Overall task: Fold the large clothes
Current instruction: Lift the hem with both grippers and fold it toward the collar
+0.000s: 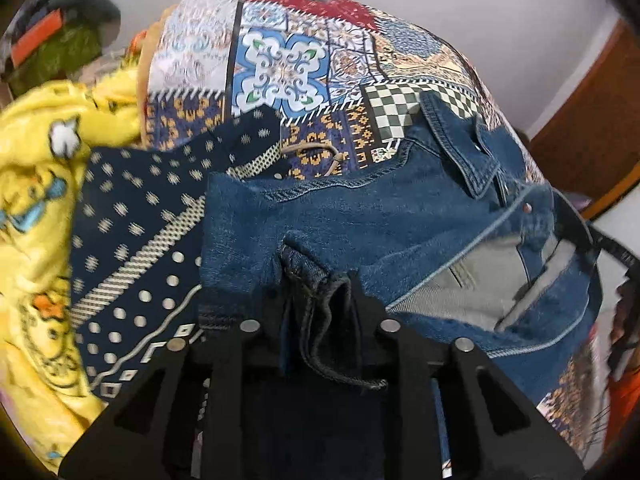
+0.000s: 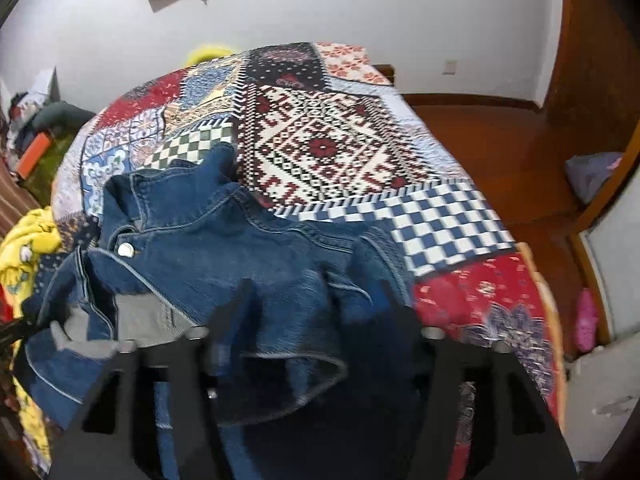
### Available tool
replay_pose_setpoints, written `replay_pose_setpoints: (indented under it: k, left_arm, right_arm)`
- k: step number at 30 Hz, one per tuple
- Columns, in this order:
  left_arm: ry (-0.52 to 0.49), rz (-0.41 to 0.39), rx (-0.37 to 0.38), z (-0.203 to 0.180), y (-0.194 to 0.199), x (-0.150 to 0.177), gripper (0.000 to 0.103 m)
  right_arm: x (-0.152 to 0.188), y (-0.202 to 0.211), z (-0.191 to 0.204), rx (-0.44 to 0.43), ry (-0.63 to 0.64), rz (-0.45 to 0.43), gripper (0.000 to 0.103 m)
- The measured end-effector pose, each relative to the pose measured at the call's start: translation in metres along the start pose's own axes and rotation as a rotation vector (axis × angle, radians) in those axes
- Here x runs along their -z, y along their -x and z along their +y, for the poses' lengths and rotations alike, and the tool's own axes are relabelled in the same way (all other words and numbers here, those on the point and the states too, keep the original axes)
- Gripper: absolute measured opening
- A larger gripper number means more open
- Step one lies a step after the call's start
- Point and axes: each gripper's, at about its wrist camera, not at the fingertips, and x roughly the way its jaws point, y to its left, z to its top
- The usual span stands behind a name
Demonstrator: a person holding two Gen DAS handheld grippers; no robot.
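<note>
A blue denim jacket [image 1: 360, 208] lies bunched on a patchwork quilt [image 1: 280, 56], its grey lining and collar showing. My left gripper [image 1: 316, 292] is shut on a fold of the jacket's hem, which hangs down between the fingers. In the right wrist view the same jacket [image 2: 224, 240] lies on the quilt [image 2: 328, 144] with a metal button facing up. My right gripper [image 2: 316, 304] is shut on another part of the denim, which drapes over and between its fingers.
A navy dotted garment [image 1: 132, 240] and a yellow printed garment [image 1: 36, 208] lie left of the jacket. The quilt's right edge drops to a wooden floor [image 2: 500, 148] with a pink slipper [image 2: 586, 320]. A white wall stands behind.
</note>
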Motion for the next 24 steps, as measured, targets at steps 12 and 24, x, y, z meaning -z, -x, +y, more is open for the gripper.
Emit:
replay_pose_setpoints:
  k: [12, 24]
  left_arm:
    - [-0.125, -0.194, -0.057, -0.036, 0.104, 0.026, 0.085]
    - [-0.233, -0.057, -0.015, -0.093, 0.051, 0.08, 0.087]
  right_arm:
    - [0.032, 0.09, 0.018, -0.056, 0.171, -0.103, 0.075]
    - [0.081, 0.055, 0.046, -0.111, 0.251, 0.04, 0.078]
